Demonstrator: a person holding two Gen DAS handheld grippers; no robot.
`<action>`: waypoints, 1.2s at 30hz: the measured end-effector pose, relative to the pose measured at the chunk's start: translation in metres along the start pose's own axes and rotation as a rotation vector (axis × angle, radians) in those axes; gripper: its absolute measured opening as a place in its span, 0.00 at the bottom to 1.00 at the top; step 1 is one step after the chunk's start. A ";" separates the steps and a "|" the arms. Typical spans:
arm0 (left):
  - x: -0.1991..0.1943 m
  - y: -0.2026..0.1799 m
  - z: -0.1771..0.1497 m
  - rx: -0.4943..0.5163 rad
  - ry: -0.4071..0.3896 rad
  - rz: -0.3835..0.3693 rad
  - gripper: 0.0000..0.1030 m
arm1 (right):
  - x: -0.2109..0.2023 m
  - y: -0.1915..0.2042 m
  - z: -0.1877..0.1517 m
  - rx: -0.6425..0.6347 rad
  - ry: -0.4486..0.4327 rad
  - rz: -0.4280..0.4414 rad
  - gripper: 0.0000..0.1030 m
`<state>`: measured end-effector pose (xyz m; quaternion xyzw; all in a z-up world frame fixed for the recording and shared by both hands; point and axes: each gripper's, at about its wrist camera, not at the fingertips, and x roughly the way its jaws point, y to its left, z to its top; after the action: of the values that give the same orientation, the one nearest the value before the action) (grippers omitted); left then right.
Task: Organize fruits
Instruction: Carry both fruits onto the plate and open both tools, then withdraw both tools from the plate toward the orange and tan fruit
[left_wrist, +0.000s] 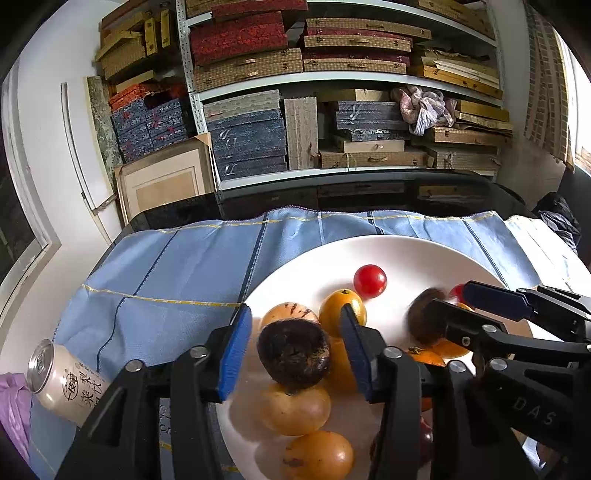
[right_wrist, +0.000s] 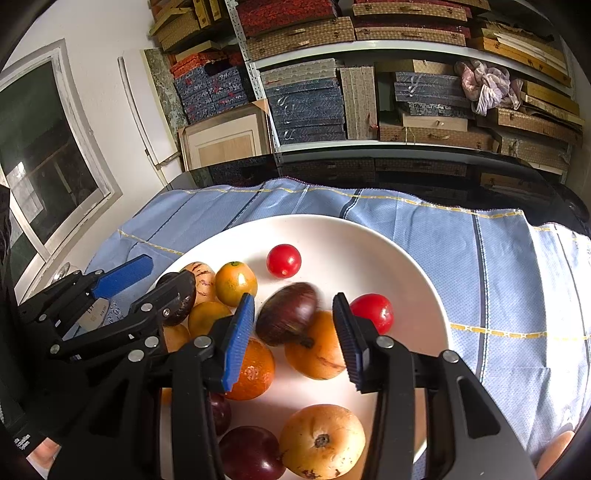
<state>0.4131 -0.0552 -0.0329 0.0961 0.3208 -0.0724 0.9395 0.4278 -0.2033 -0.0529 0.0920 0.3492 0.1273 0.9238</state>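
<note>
A storeroom-like room in a home is shown. The far wall is taken up by metal shelving (left_wrist: 343, 79) packed with flat cloth-covered boxes (left_wrist: 247, 147) in red, tan and dark blue. A framed panel (left_wrist: 166, 177) is leaned against the white wall on the left. A window (right_wrist: 48, 155) is seen further left. The tabletop (left_wrist: 369, 192) is spread with a blue checked cloth (left_wrist: 177, 266).

Bright daylight enters from three o'clock, blowing out the left wrist view's right edge. Glare sits on the white plate (right_wrist: 406, 258). A dark fruit (right_wrist: 286, 314) shows motion blur. Fisheye bending curves the shelves (left_wrist: 332, 79); corners go black.
</note>
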 end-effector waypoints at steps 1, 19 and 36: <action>0.000 0.001 0.000 -0.006 -0.002 0.002 0.55 | -0.001 -0.001 0.000 0.005 -0.001 0.001 0.44; -0.041 0.023 0.016 -0.122 -0.078 -0.072 0.75 | -0.063 0.015 0.011 0.036 -0.131 0.076 0.65; -0.129 0.035 -0.077 -0.077 -0.007 -0.049 0.78 | -0.191 0.037 -0.073 0.038 -0.198 0.092 0.72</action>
<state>0.2734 0.0057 -0.0078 0.0520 0.3222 -0.0833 0.9416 0.2343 -0.2193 0.0209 0.1375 0.2538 0.1532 0.9451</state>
